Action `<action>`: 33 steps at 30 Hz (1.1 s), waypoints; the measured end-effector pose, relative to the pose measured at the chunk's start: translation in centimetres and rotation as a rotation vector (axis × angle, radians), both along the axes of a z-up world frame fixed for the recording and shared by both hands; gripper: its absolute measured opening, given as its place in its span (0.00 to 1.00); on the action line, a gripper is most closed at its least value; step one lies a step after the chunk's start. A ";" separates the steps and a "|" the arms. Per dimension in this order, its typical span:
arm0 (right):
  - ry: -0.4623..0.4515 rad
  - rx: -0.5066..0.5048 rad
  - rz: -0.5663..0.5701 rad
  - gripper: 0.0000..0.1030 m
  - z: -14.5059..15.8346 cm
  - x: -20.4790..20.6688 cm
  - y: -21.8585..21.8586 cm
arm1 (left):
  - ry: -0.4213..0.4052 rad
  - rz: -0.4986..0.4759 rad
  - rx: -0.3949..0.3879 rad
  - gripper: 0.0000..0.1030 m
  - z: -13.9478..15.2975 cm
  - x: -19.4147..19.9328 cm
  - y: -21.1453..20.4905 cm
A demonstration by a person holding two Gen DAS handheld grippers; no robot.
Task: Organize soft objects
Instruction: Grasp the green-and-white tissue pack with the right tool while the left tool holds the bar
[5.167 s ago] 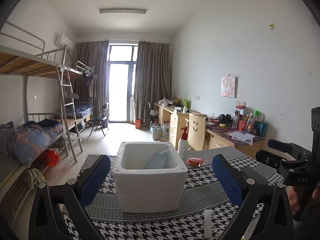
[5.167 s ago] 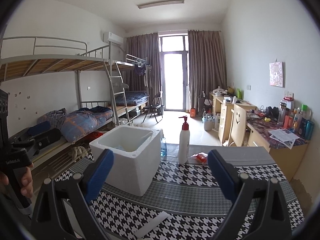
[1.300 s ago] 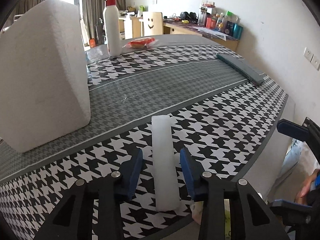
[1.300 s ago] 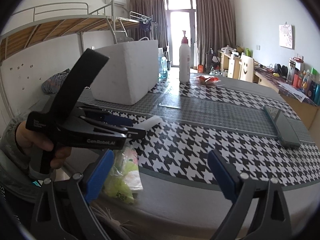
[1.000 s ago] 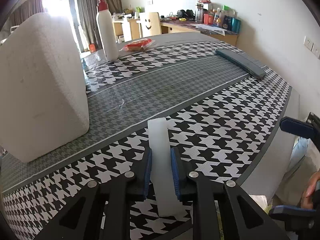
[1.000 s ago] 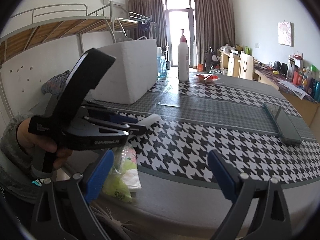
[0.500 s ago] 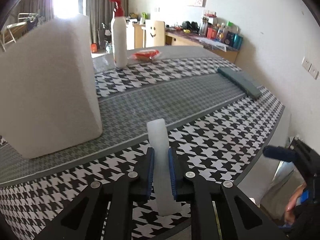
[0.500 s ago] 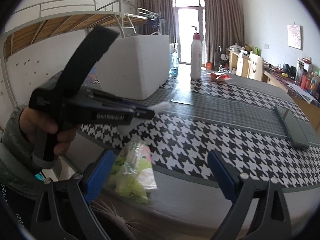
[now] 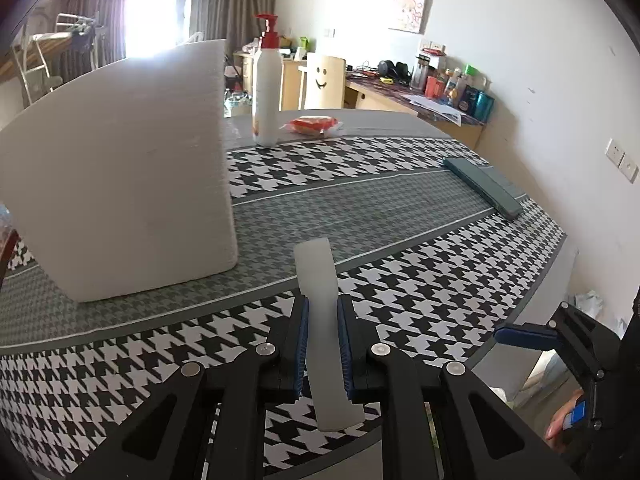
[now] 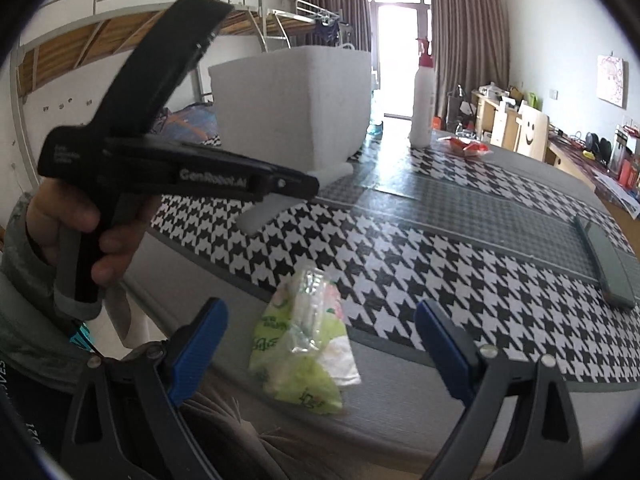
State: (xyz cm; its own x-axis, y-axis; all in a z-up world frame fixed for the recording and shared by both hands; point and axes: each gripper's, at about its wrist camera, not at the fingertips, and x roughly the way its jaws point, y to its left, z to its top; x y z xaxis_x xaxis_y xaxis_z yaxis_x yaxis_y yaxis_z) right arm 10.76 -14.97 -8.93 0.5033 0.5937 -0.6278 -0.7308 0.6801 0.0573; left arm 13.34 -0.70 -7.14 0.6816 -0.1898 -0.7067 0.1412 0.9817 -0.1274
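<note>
A long white foam strip point(image 9: 322, 320) is pinched between the blue pads of my left gripper point(image 9: 322, 312), which is shut on it and holds it lifted over the houndstooth table point(image 9: 420, 280). In the right wrist view the same strip point(image 10: 260, 210) pokes out below the left gripper point(image 10: 304, 184), held by a hand. The white foam box point(image 9: 120, 184) stands to the left of the strip. My right gripper point(image 10: 320, 332) is open at the table's near edge, with a crumpled green and white plastic packet point(image 10: 304, 344) lying between its fingers, untouched.
A white pump bottle point(image 9: 267, 92) and a red wrapped packet point(image 9: 314, 125) stand at the table's far side. A dark flat case point(image 9: 484, 184) lies at the right edge. Bunk beds, desks and a bright balcony door lie beyond.
My left gripper closed on the foam strip and lifted it off the table, drifting toward the foam box. The right gripper moved over the green packet at the table edge.
</note>
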 end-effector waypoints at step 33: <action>0.030 -0.082 0.009 0.34 -0.1 -0.2 1.5 | -0.062 0.001 -0.048 0.15 1.5 -2.4 1.4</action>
State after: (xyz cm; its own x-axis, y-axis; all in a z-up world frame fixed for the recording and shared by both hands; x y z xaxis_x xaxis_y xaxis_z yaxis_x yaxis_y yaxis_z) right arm 10.55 -13.44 -9.05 0.4783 0.5438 -0.6896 -0.7357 0.6769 0.0236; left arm 10.92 0.70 -5.65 0.7237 -0.2220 -0.6534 0.1493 0.9748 -0.1659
